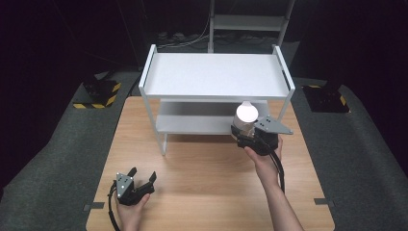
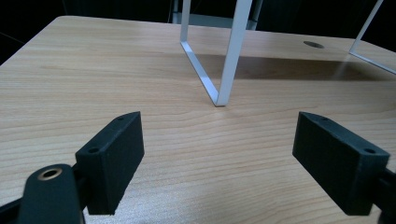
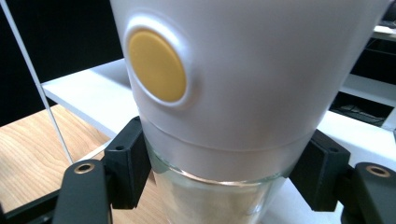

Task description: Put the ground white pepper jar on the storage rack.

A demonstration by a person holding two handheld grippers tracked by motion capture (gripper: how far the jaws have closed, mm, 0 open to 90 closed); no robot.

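Two jaws of the right gripper (image 1: 248,136) are clamped on the jar (image 3: 224,196); slippery, fragile glass, best gripped below the lid (image 1: 247,112). Left gripper (image 1: 142,180) is spread apart, idle.

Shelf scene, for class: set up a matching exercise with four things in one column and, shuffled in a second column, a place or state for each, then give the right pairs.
Things
1. left gripper
2. right gripper
3. jar
4. shelf

Places or states
A. stands on the table's far half, top tier bare
B. open, low over the table's near left corner
C. white top with a yellow button, glass below
D. shut on the jar, at the lower tier's right end

Pairs: 1-B, 2-D, 3-C, 4-A
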